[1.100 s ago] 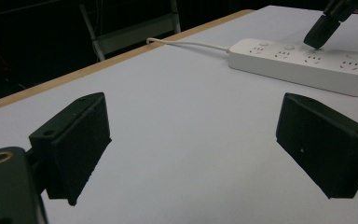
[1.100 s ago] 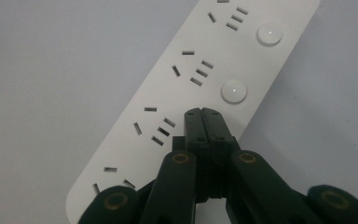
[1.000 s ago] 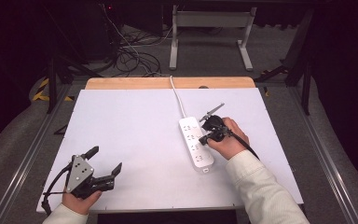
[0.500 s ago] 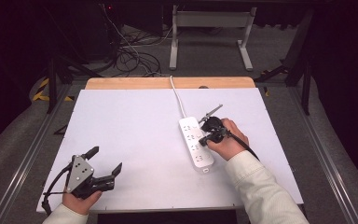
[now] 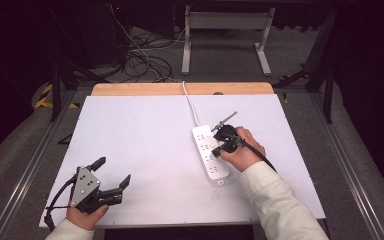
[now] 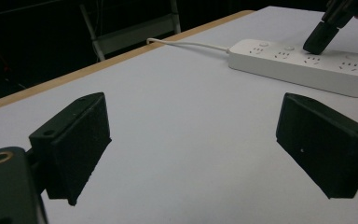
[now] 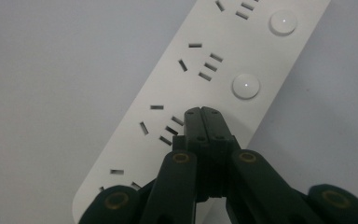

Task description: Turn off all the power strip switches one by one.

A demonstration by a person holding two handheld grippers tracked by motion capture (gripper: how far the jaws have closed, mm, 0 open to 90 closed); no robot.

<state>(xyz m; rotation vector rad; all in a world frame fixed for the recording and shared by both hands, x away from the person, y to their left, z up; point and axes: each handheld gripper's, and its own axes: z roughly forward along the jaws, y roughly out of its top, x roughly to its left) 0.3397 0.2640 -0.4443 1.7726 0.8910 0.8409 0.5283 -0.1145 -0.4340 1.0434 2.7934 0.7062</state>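
1. A dark room is surrounding a white counter point(image 5: 145, 150) with a wooden strip along its far edge, and cables are lying on the floor beyond it.
2. A white power strip point(image 5: 210, 152) is lying flat on the counter, right of the middle, running from near the middle of the counter down towards the person's side; its white cord point(image 5: 190, 102) is leading away over the far wooden edge.
3. In the right gripper view the strip point(image 7: 186, 93) is running diagonally, showing rows of socket slots and two round white buttons point(image 7: 245, 86) along one side.
4. The right claw point(image 5: 221, 141) is pointing down onto the strip, its two jaws pressed together with nothing between them; in the right gripper view the closed tips point(image 7: 202, 112) are sitting at a socket, just beside the nearer button.
5. From the left gripper view, the same closed tip point(image 6: 320, 37) is touching down on the top face of the strip point(image 6: 298, 65).
6. The right hand point(image 5: 242, 150) is gripping that tool from the strip's right side, a pale sleeve point(image 5: 275, 205) is covering the forearm, and a black cable is trailing back over the wrist.
7. The left claw point(image 5: 111, 175) is resting well apart, near the counter's front left corner, with its jaws standing wide and empty.
8. The left hand point(image 5: 85, 215) is holding it at the near edge.
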